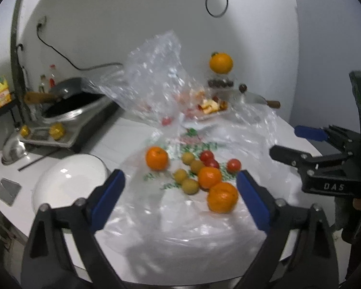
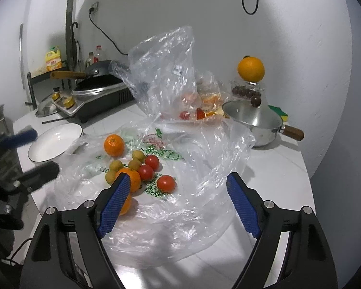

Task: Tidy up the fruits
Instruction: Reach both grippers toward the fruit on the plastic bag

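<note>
Three oranges (image 1: 157, 158) (image 1: 209, 177) (image 1: 222, 197), three red tomatoes (image 1: 234, 165) and several small yellow-brown fruits (image 1: 190, 186) lie loose on a flattened clear plastic bag (image 1: 180, 228) with green and red print. My left gripper (image 1: 180, 175) is open just in front of the pile, nothing between its blue pads. My right gripper (image 2: 178, 177) is open too, with a tomato (image 2: 166, 183) beyond the gap. Its left finger (image 2: 115, 204) hides part of an orange (image 2: 132, 180). A white plate (image 1: 67, 183) (image 2: 55, 144) sits left of the fruit.
A second crumpled bag (image 2: 163, 67) stands behind, with more fruit on a dish under it. At the back right an orange (image 2: 250, 69) tops a glass jar, beside a lidded steel pot (image 2: 252, 120). A cooker with a wok (image 1: 69, 110) is at the back left. The counter's front edge is near.
</note>
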Demonstrator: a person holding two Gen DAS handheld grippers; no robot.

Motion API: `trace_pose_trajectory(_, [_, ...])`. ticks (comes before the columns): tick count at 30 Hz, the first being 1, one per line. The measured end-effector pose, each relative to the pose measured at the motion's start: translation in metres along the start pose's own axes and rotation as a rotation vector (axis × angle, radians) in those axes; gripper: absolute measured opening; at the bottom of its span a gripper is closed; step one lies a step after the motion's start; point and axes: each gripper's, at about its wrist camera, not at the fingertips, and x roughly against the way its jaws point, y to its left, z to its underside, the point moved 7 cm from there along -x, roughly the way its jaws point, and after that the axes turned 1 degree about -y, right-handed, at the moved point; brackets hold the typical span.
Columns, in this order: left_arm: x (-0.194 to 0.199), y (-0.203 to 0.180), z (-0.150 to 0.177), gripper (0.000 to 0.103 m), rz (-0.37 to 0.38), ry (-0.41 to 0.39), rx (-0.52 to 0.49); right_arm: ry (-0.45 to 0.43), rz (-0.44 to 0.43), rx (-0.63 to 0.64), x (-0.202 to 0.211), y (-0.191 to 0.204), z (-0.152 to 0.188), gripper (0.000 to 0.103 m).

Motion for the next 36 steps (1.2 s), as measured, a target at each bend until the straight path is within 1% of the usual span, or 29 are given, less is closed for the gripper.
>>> trace_pose_trajectory(2, [-0.009, -0.006, 0.004, 0.092, 0.015, 0.022, -0.002, 0.010, -0.010, -0.003, -0.005, -0.003, 0.001, 0.079])
trace_pose_trajectory(4, [-0.014, -0.011, 0.006, 0.089, 0.027, 0.037, -0.002, 0.016, -0.015, -0.004, -0.009, -0.005, 0.002, 0.079])
trace_pose_trajectory(7, [-0.025, -0.019, 0.011, 0.078, 0.052, 0.064, -0.001, 0.025, -0.028, -0.002, -0.014, -0.008, 0.001, 0.077])
trace_pose_trajectory(9, [-0.033, -0.026, 0.014, 0.074, 0.069, 0.087, -0.005, 0.030, -0.037, 0.001, -0.017, -0.009, 0.000, 0.071])
trace_pose_trajectory(11, [-0.038, -0.029, 0.017, 0.073, 0.080, 0.103, -0.004, 0.035, -0.046, 0.007, -0.021, -0.010, -0.001, 0.071])
trace_pose_trajectory(13, [-0.044, -0.034, 0.019, 0.067, 0.095, 0.120, -0.005, 0.040, -0.054, 0.009, -0.024, -0.010, -0.002, 0.071])
trace_pose_trajectory(16, [-0.053, -0.038, 0.022, 0.063, 0.107, 0.144, -0.007, 0.049, -0.071, 0.012, -0.030, -0.011, -0.002, 0.070])
trace_pose_trajectory(17, [-0.056, -0.040, 0.023, 0.063, 0.112, 0.152, -0.007, 0.052, -0.075, 0.012, -0.032, -0.011, -0.002, 0.069])
trace_pose_trajectory(18, [-0.059, -0.040, 0.024, 0.062, 0.113, 0.158, -0.007, 0.057, -0.080, 0.014, -0.034, -0.012, -0.002, 0.064])
trace_pose_trajectory(19, [-0.061, -0.041, 0.025, 0.060, 0.115, 0.165, -0.007, 0.063, -0.086, 0.016, -0.037, -0.011, -0.002, 0.062])
trace_pose_trajectory(20, [-0.063, -0.041, 0.025, 0.060, 0.115, 0.169, -0.006, 0.067, -0.089, 0.018, -0.039, -0.011, -0.002, 0.060])
trace_pose_trajectory(22, [-0.067, -0.043, 0.027, 0.054, 0.121, 0.184, -0.006, 0.073, -0.098, 0.023, -0.043, -0.010, -0.002, 0.059])
trace_pose_trajectory(25, [-0.072, -0.044, 0.031, 0.053, 0.137, 0.207, -0.002, 0.082, -0.112, 0.035, -0.051, -0.007, -0.003, 0.057])
trace_pose_trajectory(27, [-0.074, -0.046, 0.032, 0.053, 0.138, 0.214, -0.009, 0.094, -0.124, 0.040, -0.057, -0.005, -0.004, 0.051])
trace_pose_trajectory(33, [-0.083, -0.048, 0.040, 0.053, 0.148, 0.256, -0.004, 0.132, -0.158, 0.059, -0.074, 0.005, -0.003, 0.050])
trace_pose_trajectory(36, [-0.086, -0.049, 0.044, 0.048, 0.160, 0.269, -0.002, 0.168, -0.175, 0.063, -0.086, 0.006, 0.000, 0.050])
